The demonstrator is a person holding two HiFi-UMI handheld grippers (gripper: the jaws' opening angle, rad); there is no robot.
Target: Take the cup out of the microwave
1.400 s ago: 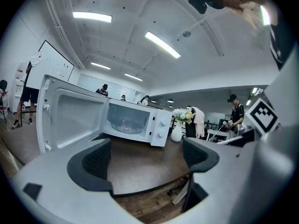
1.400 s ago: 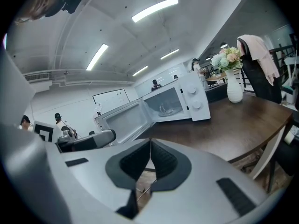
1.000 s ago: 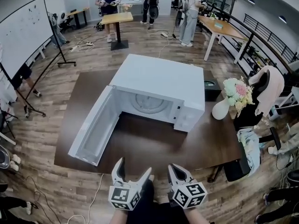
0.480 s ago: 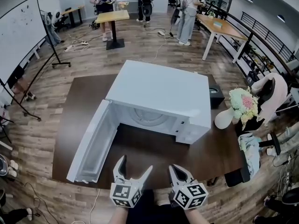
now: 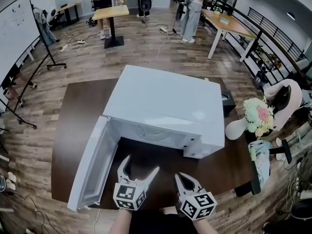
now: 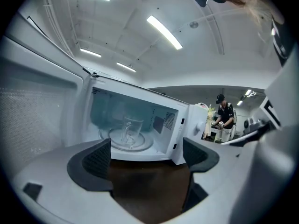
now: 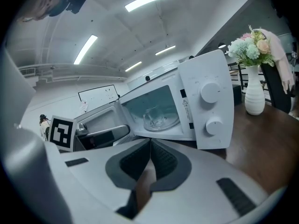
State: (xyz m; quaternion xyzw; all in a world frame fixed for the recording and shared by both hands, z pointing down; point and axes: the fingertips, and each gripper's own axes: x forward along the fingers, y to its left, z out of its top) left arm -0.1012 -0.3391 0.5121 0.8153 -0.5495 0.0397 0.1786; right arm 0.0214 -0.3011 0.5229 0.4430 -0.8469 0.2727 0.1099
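The glass cup (image 6: 127, 129) stands on the turntable (image 6: 140, 143) inside the open microwave (image 5: 161, 106); the left gripper (image 5: 142, 165) gapes empty, the right gripper (image 5: 184, 179) is clenched on nothing; next, I'd say, comes reaching in.

The microwave (image 5: 165, 106) is plain white all over, on a dark brown table (image 5: 73, 111). The cup (image 6: 127, 129) inside is clear glass. My left gripper (image 5: 142, 164) and right gripper (image 5: 185, 179) are light grey, with dark grey ribbed pads (image 6: 97, 160) and black-and-white square markers. There's a white vase (image 5: 237, 129) with pink and pale green flowers (image 5: 260, 115).
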